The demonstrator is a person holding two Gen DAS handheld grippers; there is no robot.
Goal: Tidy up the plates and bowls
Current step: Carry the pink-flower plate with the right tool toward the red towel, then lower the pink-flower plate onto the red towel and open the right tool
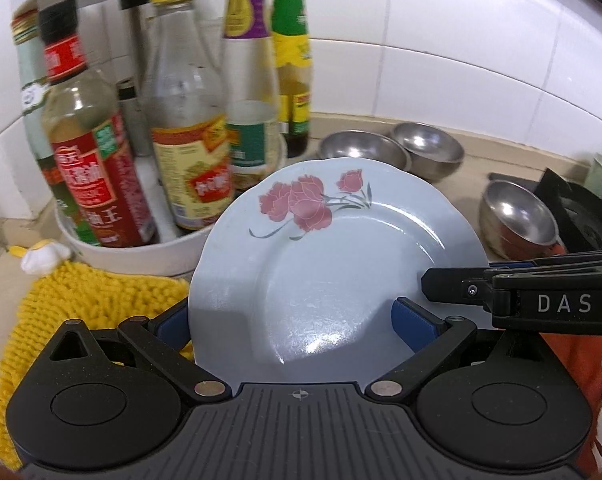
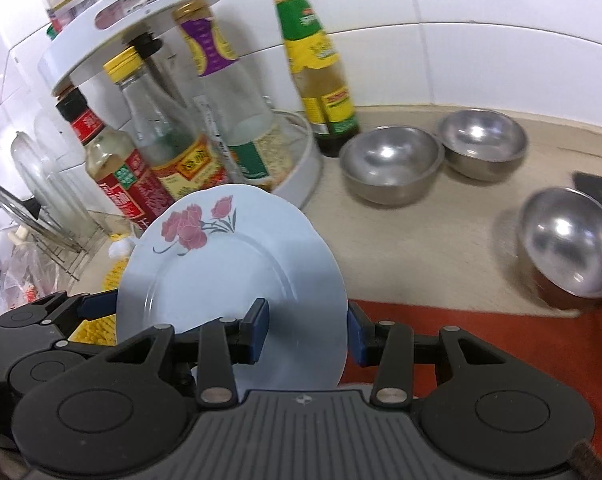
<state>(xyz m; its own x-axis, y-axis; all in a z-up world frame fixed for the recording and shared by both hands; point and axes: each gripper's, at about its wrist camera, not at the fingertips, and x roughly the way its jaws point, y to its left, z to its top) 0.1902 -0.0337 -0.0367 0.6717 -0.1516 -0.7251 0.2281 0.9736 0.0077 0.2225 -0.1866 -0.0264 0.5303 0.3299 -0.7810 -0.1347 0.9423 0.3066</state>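
A light blue plate (image 1: 333,264) with pink flowers is held tilted above the counter. My left gripper (image 1: 297,320) has its blue pads on either side of the plate's near rim, one under and one over it. My right gripper (image 2: 307,330) straddles the plate's (image 2: 229,276) right edge, with one pad on its face and one behind. In the left wrist view the right gripper's finger (image 1: 521,292) reaches in from the right. Three steel bowls (image 2: 391,164) (image 2: 481,144) (image 2: 569,240) sit on the counter to the right.
A white two-tier turntable rack (image 2: 301,176) full of sauce bottles (image 1: 89,152) stands just behind the plate. A yellow chenille cloth (image 1: 81,308) lies at the left. A wire rack with glass lids (image 2: 41,208) stands at far left. Stove edge (image 1: 573,216) is at the right. Orange cloth (image 2: 481,316) lies below.
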